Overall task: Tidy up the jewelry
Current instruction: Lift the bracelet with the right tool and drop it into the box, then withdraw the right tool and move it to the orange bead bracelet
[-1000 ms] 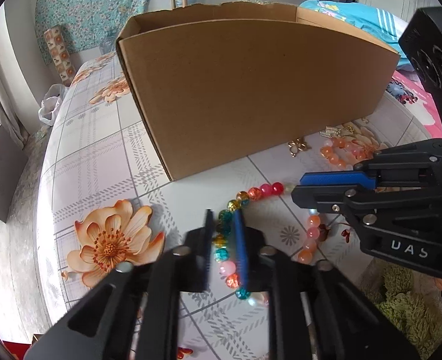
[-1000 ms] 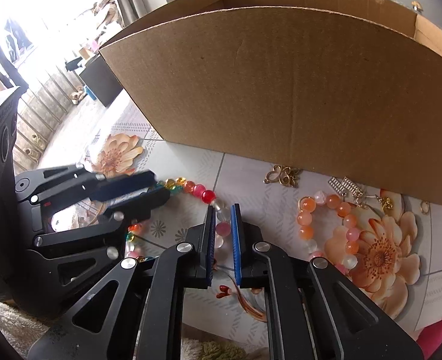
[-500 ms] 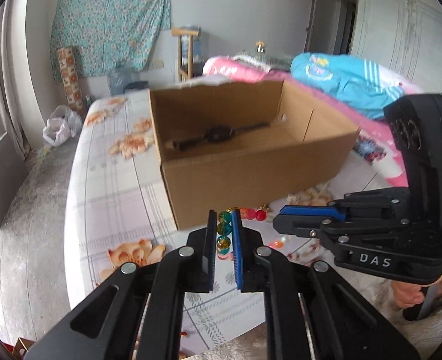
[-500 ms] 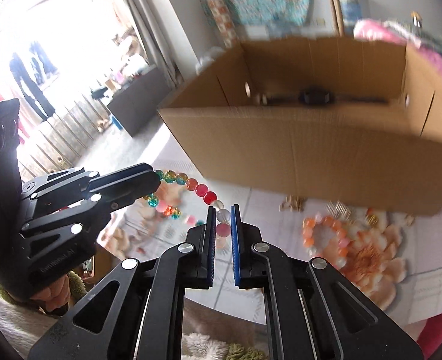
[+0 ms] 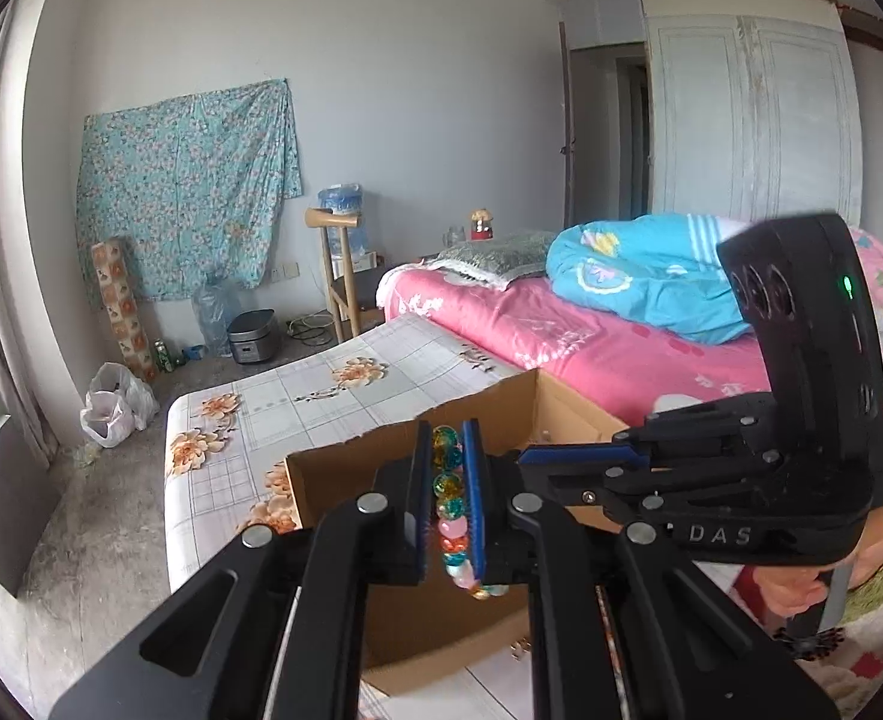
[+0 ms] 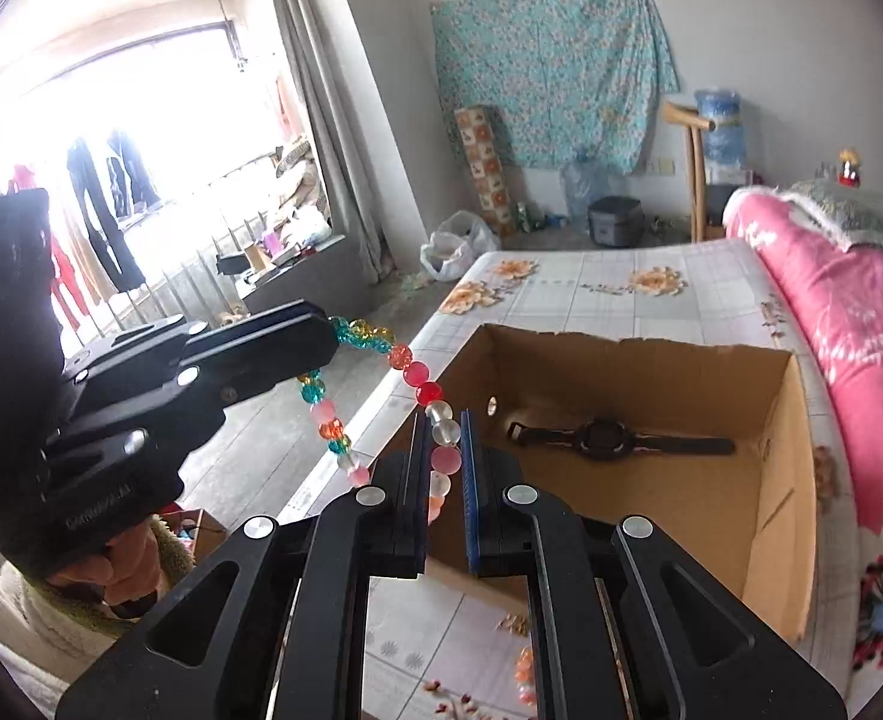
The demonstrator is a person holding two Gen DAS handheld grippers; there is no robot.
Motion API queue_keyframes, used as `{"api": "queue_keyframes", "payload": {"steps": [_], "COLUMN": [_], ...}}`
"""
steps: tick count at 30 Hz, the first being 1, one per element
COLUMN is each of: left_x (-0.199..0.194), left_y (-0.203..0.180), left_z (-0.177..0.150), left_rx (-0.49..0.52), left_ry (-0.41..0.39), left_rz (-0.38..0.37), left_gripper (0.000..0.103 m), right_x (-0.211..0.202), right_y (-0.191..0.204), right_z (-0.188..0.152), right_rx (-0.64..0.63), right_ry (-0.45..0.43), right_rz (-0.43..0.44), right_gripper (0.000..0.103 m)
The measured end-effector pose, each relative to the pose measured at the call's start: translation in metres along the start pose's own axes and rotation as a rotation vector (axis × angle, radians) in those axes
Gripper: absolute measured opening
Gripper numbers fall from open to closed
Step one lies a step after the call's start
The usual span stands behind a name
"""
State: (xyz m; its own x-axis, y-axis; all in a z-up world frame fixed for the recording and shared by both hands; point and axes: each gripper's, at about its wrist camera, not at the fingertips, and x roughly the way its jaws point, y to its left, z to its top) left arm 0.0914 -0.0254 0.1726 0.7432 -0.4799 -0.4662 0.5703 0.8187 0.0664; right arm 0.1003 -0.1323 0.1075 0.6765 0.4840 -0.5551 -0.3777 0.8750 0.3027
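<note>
Beaded bracelet (image 6: 408,369) hangs in the air between both tools, at the cardboard box's (image 6: 777,516) nine o'clock rim. Left hand-held gripper (image 6: 321,354) is clamped on its teal beads; right hand-held gripper (image 6: 446,450) is clamped on its frosted beads. Likely light, floppy, slippery glass on cord. Inside, a black wristwatch (image 6: 606,438) lies toward twelve o'clock, leaving open floor nearer.

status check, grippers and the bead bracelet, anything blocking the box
Left gripper and right gripper both shut on the bead bracelet, strung between them in the air. Cardboard box open, only a black watch inside. Nothing in the way.
</note>
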Motion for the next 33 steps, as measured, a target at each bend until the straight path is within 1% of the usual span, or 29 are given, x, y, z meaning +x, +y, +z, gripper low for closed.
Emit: {"api": "queue_keyframes", "payload": {"steps": [2, 3, 4, 6, 7, 8, 9, 12, 14, 15, 16, 18, 19, 21, 24, 25, 28, 30, 31, 33], "left_x": [0.027, 0.040, 0.051, 0.076, 0.088, 0.095, 0.101, 0.116, 0.126, 0.128, 0.130, 0.129, 0.127, 0.119, 0.103, 0.095, 0.067, 0.048, 0.041, 0.026], "left_y": [0.009, 0.014, 0.016, 0.025, 0.030, 0.032, 0.037, 0.042, 0.045, 0.045, 0.046, 0.047, 0.048, 0.050, 0.052, 0.051, 0.048, 0.044, 0.041, 0.033], "left_z": [-0.003, -0.007, -0.015, -0.032, -0.040, -0.049, -0.056, -0.068, -0.073, -0.072, -0.072, -0.071, -0.070, -0.067, -0.062, -0.060, -0.060, -0.064, -0.067, -0.076], "left_rx": [-0.007, -0.020, -0.030, -0.053, -0.068, -0.081, -0.092, -0.103, -0.101, -0.098, -0.091, -0.081, -0.084, -0.099, -0.109, -0.110, -0.128, -0.153, -0.161, -0.174], "left_ry": [0.052, 0.087, 0.117, 0.198, 0.246, 0.282, 0.307, 0.364, 0.396, 0.400, 0.400, 0.385, 0.374, 0.352, 0.308, 0.288, 0.230, 0.192, 0.179, 0.161], "left_rz": [0.003, 0.002, 0.001, 0.003, 0.002, -0.004, -0.012, -0.013, -0.001, 0.007, 0.016, 0.038, 0.048, 0.056, 0.074, 0.076, 0.046, -0.005, -0.026, -0.066], "left_gripper": [0.009, 0.009, 0.009, 0.009, 0.009, 0.009, 0.009, 0.010, 0.010, 0.010, 0.010, 0.010, 0.010, 0.010, 0.010, 0.010, 0.012, 0.016, 0.019, 0.021], "right_x": [0.028, 0.035, 0.051, 0.071, 0.087, 0.093, 0.103, 0.126, 0.139, 0.143, 0.146, 0.146, 0.146, 0.141, 0.119, 0.107, 0.072, 0.048, 0.032, 0.011], "right_y": [-0.018, -0.019, -0.027, -0.033, -0.039, -0.042, -0.047, -0.055, -0.062, -0.064, -0.065, -0.065, -0.064, -0.066, -0.064, -0.064, -0.062, -0.060, -0.060, -0.056], "right_z": [0.010, 0.010, 0.010, 0.004, 0.000, -0.003, -0.008, -0.012, -0.011, -0.010, -0.009, -0.006, -0.004, -0.001, 0.002, 0.002, -0.004, -0.013, -0.022, -0.037], "right_rx": [0.032, 0.042, 0.055, 0.065, 0.078, 0.092, 0.107, 0.124, 0.146, 0.156, 0.160, 0.132, 0.123, 0.125, 0.105, 0.098, 0.103, 0.112, 0.120, 0.130], "right_ry": [0.070, 0.100, 0.146, 0.222, 0.275, 0.309, 0.355, 0.431, 0.469, 0.478, 0.482, 0.448, 0.435, 0.403, 0.333, 0.299, 0.223, 0.185, 0.163, 0.141], "right_rz": [0.011, 0.015, 0.017, 0.005, 0.002, 0.006, 0.014, 0.009, -0.001, -0.007, -0.018, -0.064, -0.071, -0.078, -0.097, -0.104, -0.086, -0.065, -0.038, 0.002], "right_gripper": [0.008, 0.008, 0.008, 0.008, 0.008, 0.008, 0.008, 0.008, 0.011, 0.011, 0.011, 0.012, 0.014, 0.014, 0.014, 0.016, 0.023, 0.026, 0.029, 0.032]}}
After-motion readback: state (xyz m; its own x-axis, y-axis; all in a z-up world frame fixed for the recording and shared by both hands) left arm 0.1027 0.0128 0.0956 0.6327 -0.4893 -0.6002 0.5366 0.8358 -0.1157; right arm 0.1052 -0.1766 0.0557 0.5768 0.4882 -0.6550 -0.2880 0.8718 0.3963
